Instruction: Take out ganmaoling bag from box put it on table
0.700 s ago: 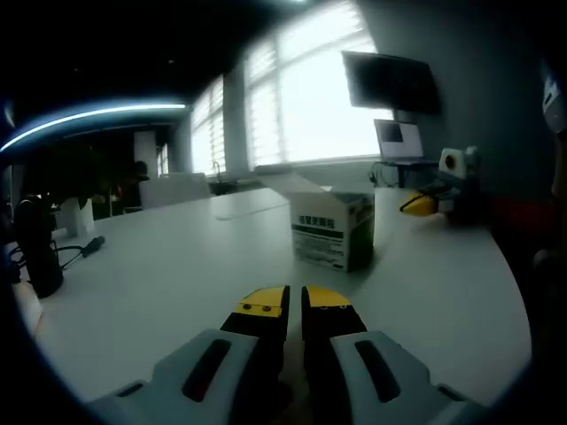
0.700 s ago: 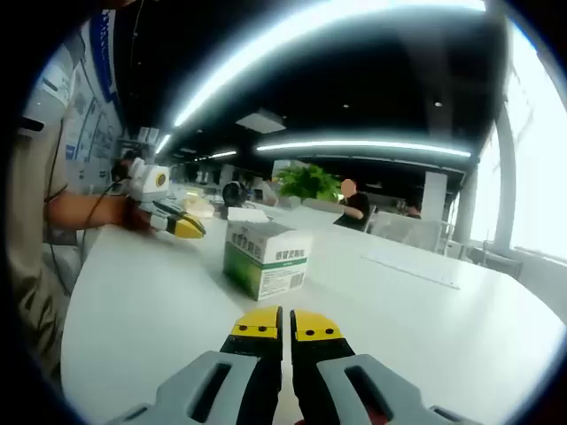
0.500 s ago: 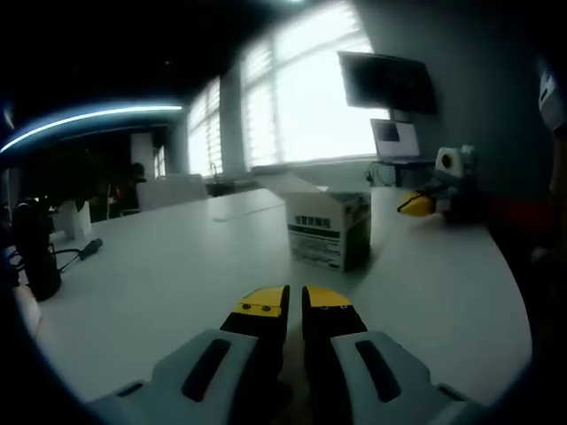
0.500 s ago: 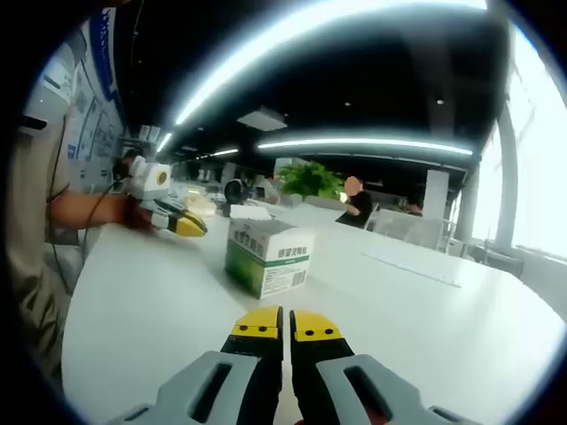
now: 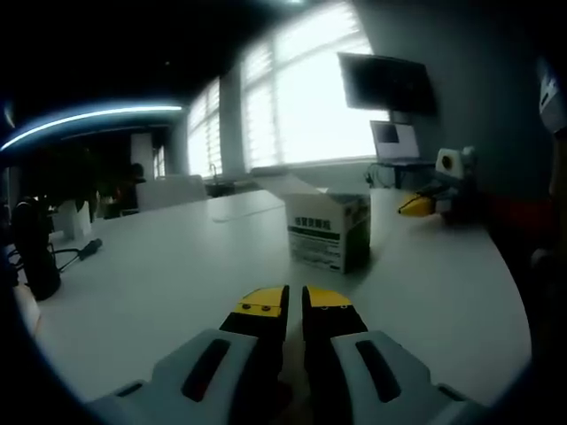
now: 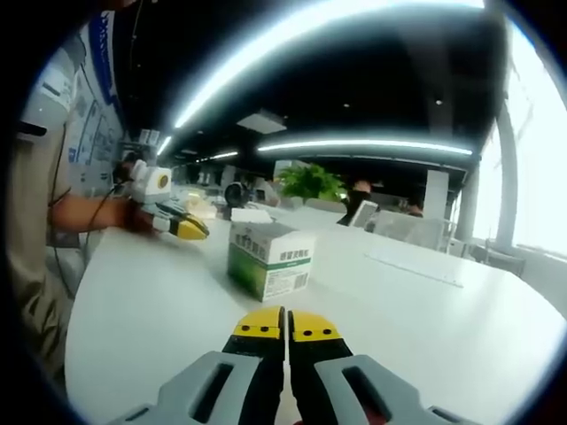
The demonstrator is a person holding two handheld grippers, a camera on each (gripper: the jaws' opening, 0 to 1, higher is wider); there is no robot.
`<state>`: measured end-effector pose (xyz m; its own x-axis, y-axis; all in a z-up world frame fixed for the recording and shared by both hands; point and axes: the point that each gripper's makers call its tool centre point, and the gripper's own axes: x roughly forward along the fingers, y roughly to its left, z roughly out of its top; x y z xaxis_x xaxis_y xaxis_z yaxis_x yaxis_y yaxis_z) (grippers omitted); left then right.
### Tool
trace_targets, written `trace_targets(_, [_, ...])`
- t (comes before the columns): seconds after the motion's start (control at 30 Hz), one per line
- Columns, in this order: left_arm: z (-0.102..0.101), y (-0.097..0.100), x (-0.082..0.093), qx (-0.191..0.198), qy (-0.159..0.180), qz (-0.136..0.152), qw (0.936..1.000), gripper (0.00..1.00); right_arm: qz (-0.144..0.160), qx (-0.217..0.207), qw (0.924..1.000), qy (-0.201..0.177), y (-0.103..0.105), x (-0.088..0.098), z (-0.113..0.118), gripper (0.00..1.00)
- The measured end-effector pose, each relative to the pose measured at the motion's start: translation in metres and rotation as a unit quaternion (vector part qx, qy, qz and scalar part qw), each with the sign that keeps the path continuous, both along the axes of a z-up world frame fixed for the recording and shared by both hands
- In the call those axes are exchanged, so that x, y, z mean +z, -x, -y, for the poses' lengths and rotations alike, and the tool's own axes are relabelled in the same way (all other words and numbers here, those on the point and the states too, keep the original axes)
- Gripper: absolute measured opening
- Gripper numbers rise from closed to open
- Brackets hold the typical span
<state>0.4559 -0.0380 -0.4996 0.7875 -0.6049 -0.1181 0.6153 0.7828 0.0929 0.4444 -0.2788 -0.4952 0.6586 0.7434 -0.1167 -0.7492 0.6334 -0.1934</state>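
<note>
A: What is the left gripper view showing?
B: The left hand-held gripper [image 5: 294,305], jaws nearly touching and holding nothing, is facing the box [image 5: 328,230] standing upright ahead on the desk [image 5: 159,283], flap raised, beside a monitor [image 5: 387,81].
A: And the other?
B: The right hand-held gripper [image 6: 285,329], pinched together and empty, is seeing the box's green-and-white side [image 6: 268,259] and a plant [image 6: 310,182] beyond.

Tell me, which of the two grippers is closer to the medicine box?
Neither, clearly: the left gripper and the right gripper, both shut, look about equally short of the box.
</note>
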Motion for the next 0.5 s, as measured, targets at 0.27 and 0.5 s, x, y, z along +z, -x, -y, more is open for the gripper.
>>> trace_targets(0.27, [0.0001, -0.0002, -0.0003, 0.002, -0.003, 0.001, 1.0, 0.0, 0.004, -0.004, 1.0, -0.001, -0.0015, 0.0019, 0.0019, 0.04])
trace_targets(0.5, [0.0031, 0.0007, -0.0025, -0.001, -0.016, 0.003, 0.9999, 0.0, 0.003, -0.004, 1.0, 0.0, -0.0011, 0.0014, 0.0019, 0.04])
